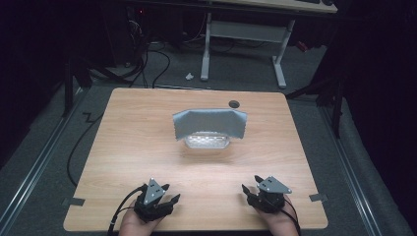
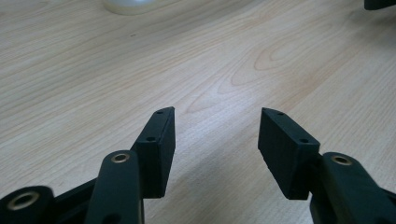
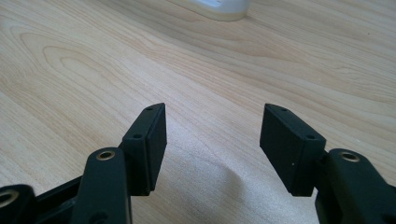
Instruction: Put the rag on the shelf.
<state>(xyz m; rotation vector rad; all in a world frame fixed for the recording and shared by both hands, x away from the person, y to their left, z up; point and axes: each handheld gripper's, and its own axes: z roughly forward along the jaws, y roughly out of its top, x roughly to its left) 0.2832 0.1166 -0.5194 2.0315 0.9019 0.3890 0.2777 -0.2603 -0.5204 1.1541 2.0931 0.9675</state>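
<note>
A clear plastic container (image 1: 206, 142) sits near the middle of the wooden table (image 1: 128, 147), and a grey cloth (image 1: 209, 123) is draped over its far side. The container's base also appears at the top of the left gripper view (image 2: 130, 5) and of the right gripper view (image 3: 222, 8). My left gripper (image 1: 169, 194) rests near the front edge at the left, jaws spread, nothing between them (image 2: 217, 133). My right gripper (image 1: 252, 185) rests near the front edge at the right, open and empty as well (image 3: 212, 130). Both lie well short of the container.
A round cable hole (image 1: 234, 103) is set in the table's far side. Tape marks sit at the front left (image 1: 73, 201) and front right (image 1: 318, 197) edges. Beyond the table stand a white desk frame (image 1: 243, 37) and floor cables (image 1: 157, 64).
</note>
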